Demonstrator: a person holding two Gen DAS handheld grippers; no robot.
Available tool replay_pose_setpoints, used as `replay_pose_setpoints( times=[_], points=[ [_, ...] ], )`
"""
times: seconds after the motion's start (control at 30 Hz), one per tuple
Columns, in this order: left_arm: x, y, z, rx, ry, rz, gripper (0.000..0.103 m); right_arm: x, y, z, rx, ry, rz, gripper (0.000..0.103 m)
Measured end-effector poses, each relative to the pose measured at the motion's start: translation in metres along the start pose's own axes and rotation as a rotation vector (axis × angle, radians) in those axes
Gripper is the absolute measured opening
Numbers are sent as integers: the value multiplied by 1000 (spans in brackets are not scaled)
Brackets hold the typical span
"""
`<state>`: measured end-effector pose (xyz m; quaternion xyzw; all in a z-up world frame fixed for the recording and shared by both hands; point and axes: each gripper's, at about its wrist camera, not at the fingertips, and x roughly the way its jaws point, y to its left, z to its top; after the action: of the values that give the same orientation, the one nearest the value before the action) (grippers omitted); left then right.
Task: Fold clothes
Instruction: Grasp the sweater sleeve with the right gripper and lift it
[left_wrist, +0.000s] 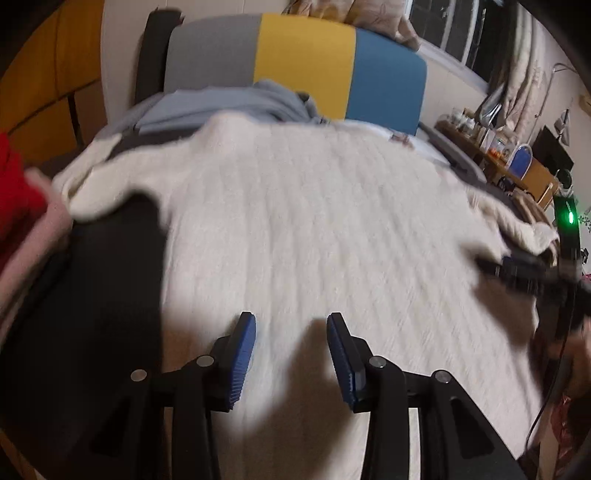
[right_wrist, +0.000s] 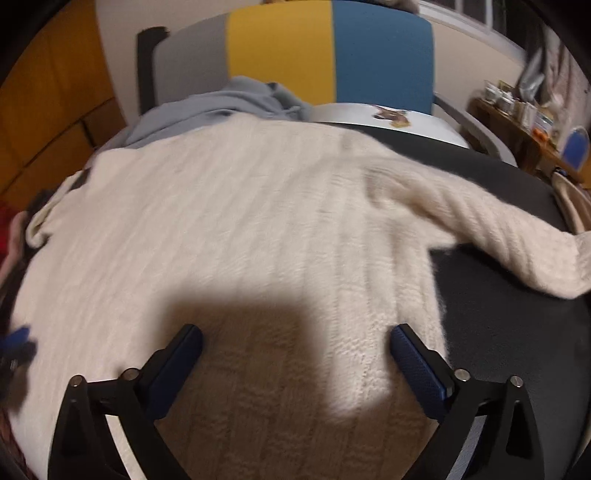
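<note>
- We hold the left gripper (left_wrist: 291, 325) over the cream knit sweater (left_wrist: 314, 221), jaws apart, nothing gripped.
- Our right gripper (right_wrist: 295, 339) hovers likewise, jaws wide, empty.

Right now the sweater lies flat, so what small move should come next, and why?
Probably take the right hand-held gripper, open and empty, to the sleeve spread out on the dark surface, then grip its cuff: the cream knit sweater lies flat, sleeves not yet folded in.
</note>
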<state>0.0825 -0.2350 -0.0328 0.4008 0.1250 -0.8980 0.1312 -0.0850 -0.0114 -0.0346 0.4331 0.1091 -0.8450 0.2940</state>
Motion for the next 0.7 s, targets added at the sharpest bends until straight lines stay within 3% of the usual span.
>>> replay_pose_setpoints(
  times=[0.13,0.27,0.3,0.37,0.43,0.53,0.63,0.7],
  points=[
    [14,-30,29,95,-57,-21,40,-7,-11,-2,69,-30,79,103],
    [49,-47,32,152,7,-38,41,-21,-43,1,231,-98,222,101],
    [57,-46,29,146,30,-43,41,-30,-56,-1,274,-128,207,101],
    [58,-45,25,137,9,-58,43,-51,-82,-3,271,-201,85,101],
    [58,-43,25,125,14,-78,46,-65,-102,-5,143,-226,-85,101],
    [60,-43,25,121,14,-106,54,-59,-129,-8,-95,-130,-274,101],
    [62,-49,25,142,14,-99,58,-42,-162,-12,-225,1,-371,101],
    [64,-53,26,157,15,-93,61,-42,-177,-16,-251,20,-346,101]
  ],
)
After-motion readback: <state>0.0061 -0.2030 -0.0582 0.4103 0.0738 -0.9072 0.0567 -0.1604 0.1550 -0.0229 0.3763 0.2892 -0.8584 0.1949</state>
